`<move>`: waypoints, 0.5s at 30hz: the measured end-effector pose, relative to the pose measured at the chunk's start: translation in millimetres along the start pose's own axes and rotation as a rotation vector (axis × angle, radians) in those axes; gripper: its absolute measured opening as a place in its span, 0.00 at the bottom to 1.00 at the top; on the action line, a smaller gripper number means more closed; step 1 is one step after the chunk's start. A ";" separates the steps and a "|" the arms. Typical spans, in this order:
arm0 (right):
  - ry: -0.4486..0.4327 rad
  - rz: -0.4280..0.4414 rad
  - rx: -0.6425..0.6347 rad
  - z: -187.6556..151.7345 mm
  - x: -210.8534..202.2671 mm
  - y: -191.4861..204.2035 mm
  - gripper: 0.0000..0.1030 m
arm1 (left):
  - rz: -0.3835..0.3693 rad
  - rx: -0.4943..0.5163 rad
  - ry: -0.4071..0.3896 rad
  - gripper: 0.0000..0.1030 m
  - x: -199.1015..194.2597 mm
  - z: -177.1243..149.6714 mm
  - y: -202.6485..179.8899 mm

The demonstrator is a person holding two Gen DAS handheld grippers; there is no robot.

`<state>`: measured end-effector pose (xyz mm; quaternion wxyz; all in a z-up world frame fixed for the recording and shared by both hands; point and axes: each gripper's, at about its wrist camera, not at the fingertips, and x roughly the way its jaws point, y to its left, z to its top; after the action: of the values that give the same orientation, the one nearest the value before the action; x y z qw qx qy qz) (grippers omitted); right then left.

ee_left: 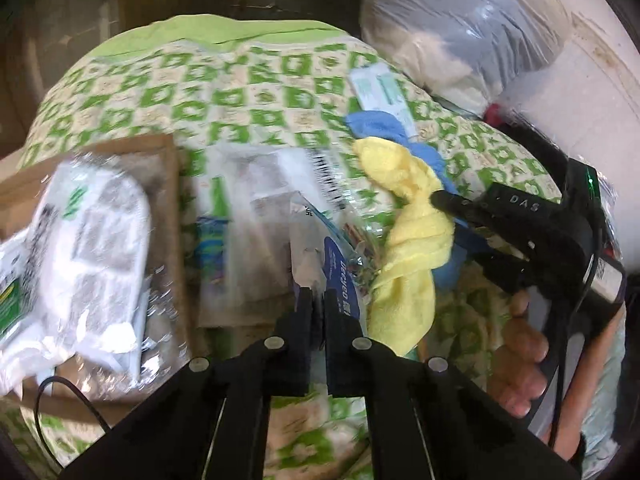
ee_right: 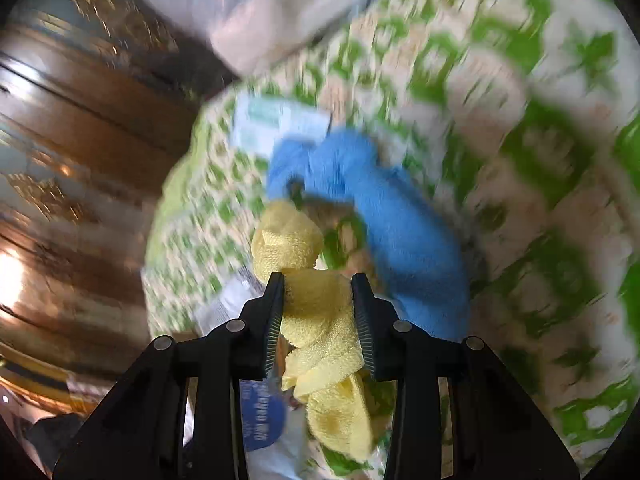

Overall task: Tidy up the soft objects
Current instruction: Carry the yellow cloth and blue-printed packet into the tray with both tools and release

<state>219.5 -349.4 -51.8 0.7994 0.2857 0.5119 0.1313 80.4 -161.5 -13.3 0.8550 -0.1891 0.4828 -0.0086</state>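
Both claws grip something above the green-patterned bedspread (ee_left: 248, 92). Left claw (ee_left: 318, 300) pinches a clear plastic packet (ee_left: 316, 240); right claw (ee_right: 318, 280) clamps the yellow cloth (ee_right: 320, 312), just beside the blue cloth (ee_right: 384, 216).

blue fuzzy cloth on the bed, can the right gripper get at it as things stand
Probably not yet: the right gripper is shut on the yellow fuzzy cloth. The blue fuzzy cloth lies just ahead on the green patterned bedspread, uncovered, so reach looks fine once the gripper is freed.

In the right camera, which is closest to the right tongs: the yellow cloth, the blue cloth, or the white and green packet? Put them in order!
1. Yellow cloth: pinched between the right tongs.
2. Blue cloth: just beyond, to the right.
3. White and green packet: farthest, past the blue cloth's far end.
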 end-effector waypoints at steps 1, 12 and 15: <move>0.003 -0.002 -0.001 -0.2 0.3 0.0 0.33 | -0.033 -0.031 -0.003 0.02 -5.7 -4.6 7.3; -0.142 0.089 -0.096 -19.2 -48.2 45.6 0.33 | -0.214 -0.139 -0.118 0.00 -75.8 -31.2 68.5; -0.112 0.067 -0.138 -25.3 -43.0 62.1 0.33 | -0.195 -0.109 -0.094 0.00 -59.8 -32.5 68.9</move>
<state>183.1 -313.1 9.0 0.8398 0.2542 0.4461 0.1767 10.0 -96.0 -2.0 0.8602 -0.2815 0.4214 -0.0565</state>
